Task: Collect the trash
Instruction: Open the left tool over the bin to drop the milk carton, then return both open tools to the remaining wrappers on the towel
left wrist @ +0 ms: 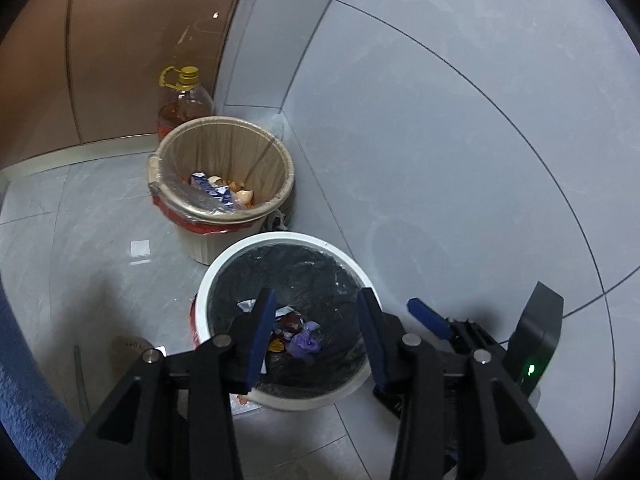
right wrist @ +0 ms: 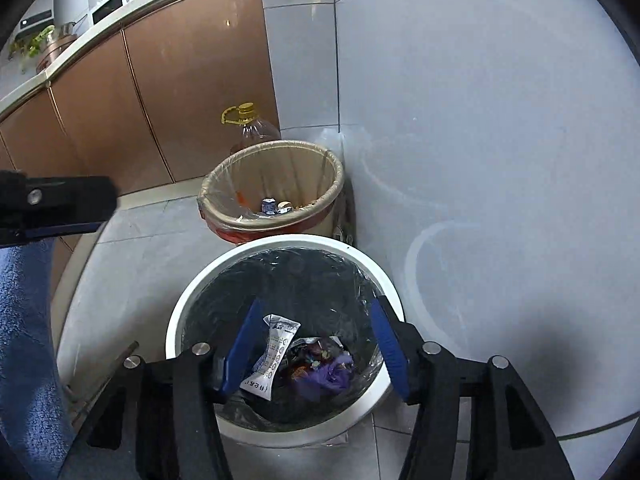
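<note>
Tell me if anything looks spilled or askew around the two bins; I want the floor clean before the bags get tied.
Mostly tidy. Both bins stand upright, trash inside. One oddity: small scraps lie on the floor tile against the base of the white bin, near side. The oil bottle behind the beige-lined bin stands upright.

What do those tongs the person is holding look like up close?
Both are alike: the left tongs and the right tongs have angular black frames with round silver pins and two flat blue-faced fingers. A black box with a small green light sits beside the right one.
</note>
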Motion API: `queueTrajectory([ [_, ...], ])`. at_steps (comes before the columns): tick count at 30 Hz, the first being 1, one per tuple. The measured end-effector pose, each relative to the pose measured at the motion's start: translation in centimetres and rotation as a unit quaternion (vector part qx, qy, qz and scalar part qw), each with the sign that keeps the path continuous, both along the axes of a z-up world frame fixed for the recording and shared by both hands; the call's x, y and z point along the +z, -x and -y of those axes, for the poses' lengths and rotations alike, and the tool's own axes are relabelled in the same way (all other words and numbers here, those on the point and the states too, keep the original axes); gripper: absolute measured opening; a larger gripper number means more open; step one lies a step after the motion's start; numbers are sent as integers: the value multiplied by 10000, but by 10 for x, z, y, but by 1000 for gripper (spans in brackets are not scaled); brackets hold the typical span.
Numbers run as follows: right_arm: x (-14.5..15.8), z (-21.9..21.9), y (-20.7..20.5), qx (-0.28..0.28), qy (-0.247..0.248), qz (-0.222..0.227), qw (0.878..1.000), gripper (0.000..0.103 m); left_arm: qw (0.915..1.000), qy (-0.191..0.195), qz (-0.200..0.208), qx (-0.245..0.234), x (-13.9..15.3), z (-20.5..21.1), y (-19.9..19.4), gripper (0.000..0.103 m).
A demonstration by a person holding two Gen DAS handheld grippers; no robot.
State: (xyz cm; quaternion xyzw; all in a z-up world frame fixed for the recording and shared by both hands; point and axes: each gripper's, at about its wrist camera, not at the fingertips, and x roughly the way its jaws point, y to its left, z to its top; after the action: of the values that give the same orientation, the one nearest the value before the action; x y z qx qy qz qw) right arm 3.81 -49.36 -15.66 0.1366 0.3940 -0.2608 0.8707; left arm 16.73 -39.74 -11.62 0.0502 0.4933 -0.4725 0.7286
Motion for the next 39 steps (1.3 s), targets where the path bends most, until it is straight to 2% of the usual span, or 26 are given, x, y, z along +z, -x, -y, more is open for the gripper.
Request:
queueTrajectory([
  [4,6,-4,1,-13,-30,74,10000,57,9997,137,-4,197,10,-23,0,41],
  [9,28,-21,-1,212,72,296,9993,57,9980,316,326,446,41,-56,13,41],
  [12,52,-38,2,377,184,510,9978,57,9962,399,523,574,61,-78,22,41],
  [15,76,-56,5,539,300,725,9955,57,9931,498,733,765,81,-105,34,46],
  [19,107,-85,11,821,420,1020,9905,57,9895,597,921,945,99,-145,52,46],
  [23,131,-115,14,1176,508,1227,9841,57,9847,636,1162,1134,114,-190,72,46],
  [28,160,-159,18,1661,592,1451,9736,57,9745,582,1597,1467,132,-254,97,46],
  [32,175,-186,16,1958,611,1538,9666,57,9663,633,1811,1717,142,-290,112,47],
  [39,199,-224,29,2281,773,1667,9561,57,9580,790,2007,1889,154,-331,139,47],
])
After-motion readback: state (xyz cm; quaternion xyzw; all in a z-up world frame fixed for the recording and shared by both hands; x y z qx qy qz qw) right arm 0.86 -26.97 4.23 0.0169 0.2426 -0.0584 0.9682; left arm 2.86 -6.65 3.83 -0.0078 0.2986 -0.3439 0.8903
